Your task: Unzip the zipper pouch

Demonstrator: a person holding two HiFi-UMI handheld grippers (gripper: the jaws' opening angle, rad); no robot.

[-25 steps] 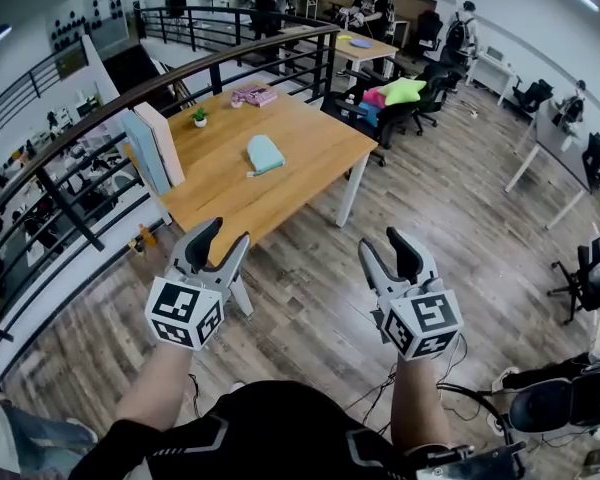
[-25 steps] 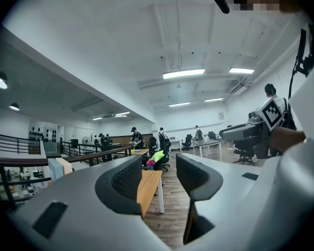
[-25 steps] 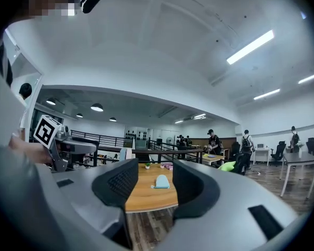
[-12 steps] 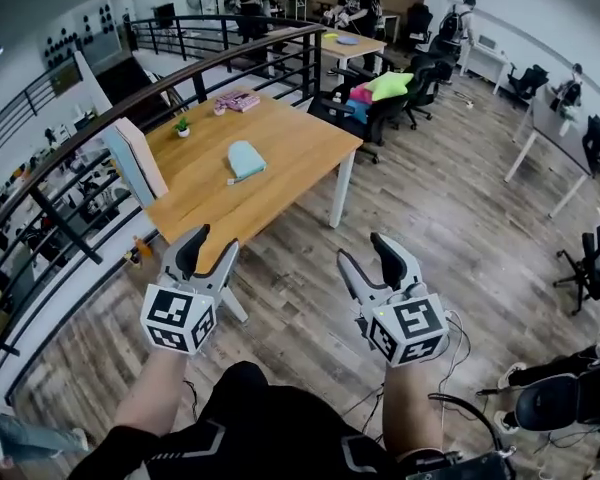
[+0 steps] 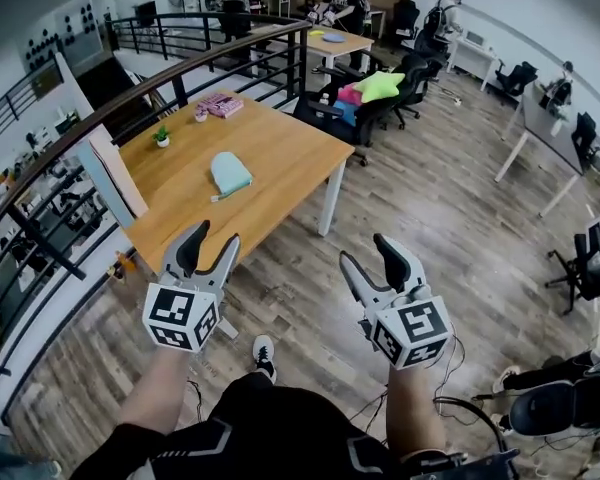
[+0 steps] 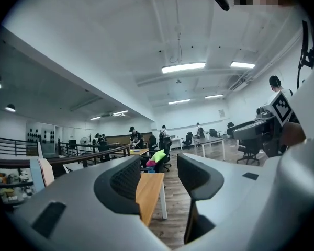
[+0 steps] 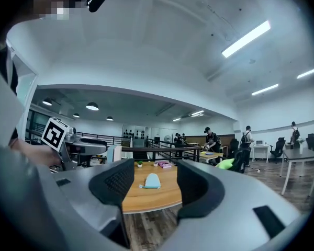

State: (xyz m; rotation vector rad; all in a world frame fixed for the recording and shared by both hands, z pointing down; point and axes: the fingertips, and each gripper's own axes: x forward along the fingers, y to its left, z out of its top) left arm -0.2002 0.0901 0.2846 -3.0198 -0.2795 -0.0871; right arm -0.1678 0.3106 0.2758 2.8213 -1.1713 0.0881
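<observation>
Since the left gripper [image 5: 215,238] and the right gripper [image 5: 363,250] are both hanging over the wood floor [image 5: 430,228], well short of the table [image 5: 280,148], I'm reading this as the walk-up and nothing more. Both are pointing level toward the table. Each one's jaws have just been opening up, and they're sitting wide apart with nothing between them, just table and floor showing through the gap.

As for the zipper pouch [image 5: 230,173], it's the pale blue thing lying flat around the middle of the tabletop. It's sitting well apart from the little potted plant [image 5: 162,136] and the pink stuff [image 5: 220,105] up toward the far corner. Something thin is poking out of its near end, maybe the pull, but it's too small for me to be calling it.

How I'd be doing this bit: close in until the near edge of the table is right under the grippers, jaws spread the whole way so there's no fumbling on arrival. Sort out which end the slider is at before committing. A soft pouch on smooth wood is probably going to be sliding around. So I'm thinking one gripper pinches the fabric at the closed end while the other takes the pull and drags it along the teeth, low and straight.
</observation>
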